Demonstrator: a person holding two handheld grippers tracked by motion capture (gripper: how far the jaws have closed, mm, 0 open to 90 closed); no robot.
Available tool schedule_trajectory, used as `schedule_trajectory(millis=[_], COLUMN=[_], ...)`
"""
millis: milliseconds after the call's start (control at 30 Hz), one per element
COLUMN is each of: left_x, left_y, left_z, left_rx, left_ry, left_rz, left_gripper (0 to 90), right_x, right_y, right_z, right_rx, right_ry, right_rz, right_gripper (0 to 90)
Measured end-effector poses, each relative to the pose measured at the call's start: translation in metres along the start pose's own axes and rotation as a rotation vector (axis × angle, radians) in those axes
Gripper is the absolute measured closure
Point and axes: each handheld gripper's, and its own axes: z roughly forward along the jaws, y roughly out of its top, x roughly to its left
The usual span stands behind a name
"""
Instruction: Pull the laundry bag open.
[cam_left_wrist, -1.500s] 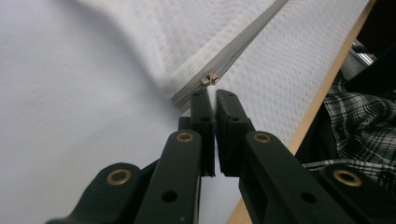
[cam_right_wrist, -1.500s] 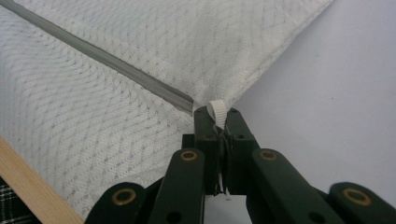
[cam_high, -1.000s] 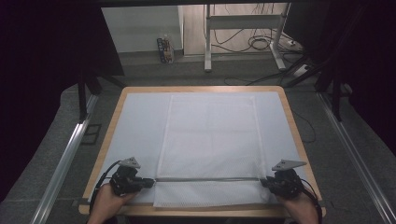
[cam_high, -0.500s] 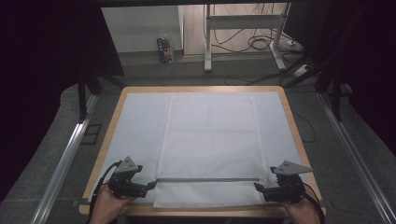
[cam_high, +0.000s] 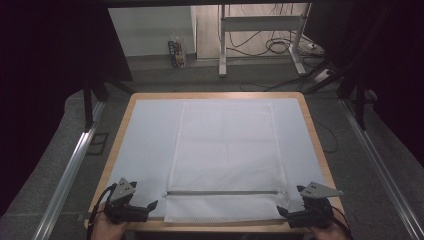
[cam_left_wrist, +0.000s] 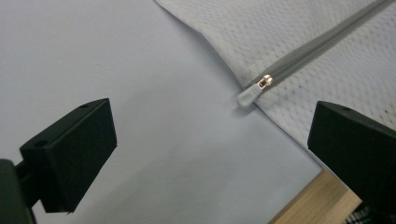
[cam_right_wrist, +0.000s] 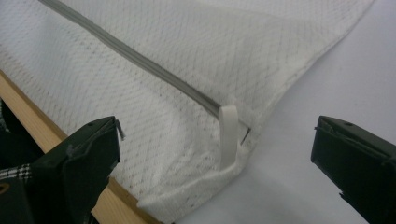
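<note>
A white mesh laundry bag lies flat on the pale sheet that covers the wooden counter, roughly in the middle and reaching to the near edge. A grey zipper runs across the bag close to its near end. The left tongs sit just beside the bag's near left corner, held in a hand at the counter's near edge, with the jaws spread wide and nothing between them. In the left gripper view the zipper's metal slider and its pale pull tab lie at the bag's edge (ahead of the jaws and apart from both), with the bare sheet under the gap. The right tongs sit at the bag's near right corner, also spread wide and empty. In the right gripper view the zipper's end meets a white fabric loop at the bag's corner, which rises in a slight fold between the jaws without touching either. A strip of bare wood shows beside the bag's hem.
</note>
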Motion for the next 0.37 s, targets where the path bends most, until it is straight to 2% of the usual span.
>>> schedule_trajectory(millis=[67,200,367], left_x=[0.0018,0.0039,0.003], left_y=[-0.0005,-0.0005,0.0007], left_z=[0.0001,0.0016,0.0037], left_rx=[0.001,0.012,0.033], left_ry=[-0.009,-0.014,-0.002], left_rz=[-0.012,-0.033,-0.027], left_gripper=[1.2,2.1,2.6], right_x=[-0.0012,-0.0026,-0.0049], right_y=[-0.002,-0.0026,-0.0027], right_z=[0.0012,0.0001,0.0017], right_rx=[0.017,0.004,0.016], right_ry=[0.011,0.014,0.022], right_rz=[0.011,0.025,0.042], right_gripper=[1.1,1.0,1.1])
